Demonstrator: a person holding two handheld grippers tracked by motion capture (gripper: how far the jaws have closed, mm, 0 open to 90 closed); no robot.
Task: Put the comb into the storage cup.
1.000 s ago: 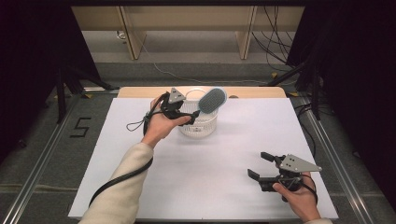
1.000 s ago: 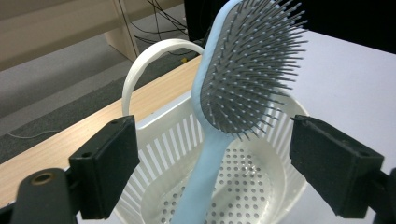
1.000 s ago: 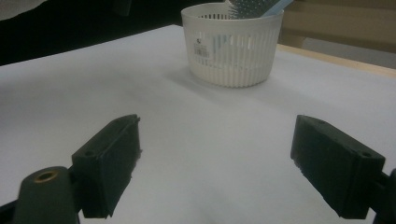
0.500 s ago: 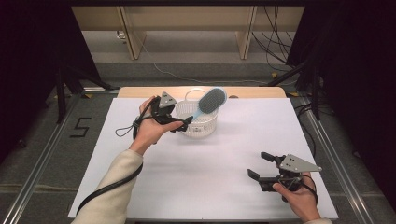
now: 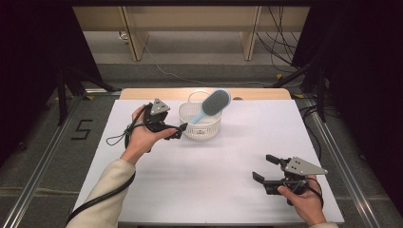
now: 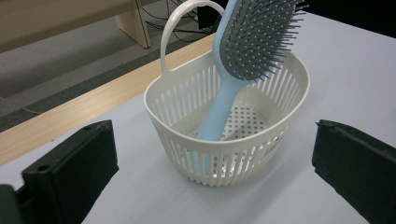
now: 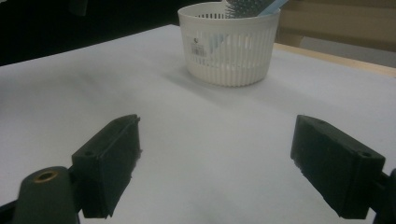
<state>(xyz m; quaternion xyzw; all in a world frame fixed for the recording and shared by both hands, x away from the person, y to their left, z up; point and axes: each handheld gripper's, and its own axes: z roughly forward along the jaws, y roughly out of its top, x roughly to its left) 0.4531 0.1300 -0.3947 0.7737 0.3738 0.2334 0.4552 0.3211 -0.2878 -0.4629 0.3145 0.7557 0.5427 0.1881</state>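
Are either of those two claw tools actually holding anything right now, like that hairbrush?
No. The left gripper and right gripper are both open with nothing between the jaws. The hairbrush stands handle-down in the basket by itself.

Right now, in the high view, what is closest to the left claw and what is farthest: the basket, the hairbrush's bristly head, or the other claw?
1. The basket, just to the right of the left claw.
2. The hairbrush's bristly head, sticking up over the basket's far rim.
3. The right claw, far off at the table's near right.

Grey floor [image 5: 199,71], dark surroundings
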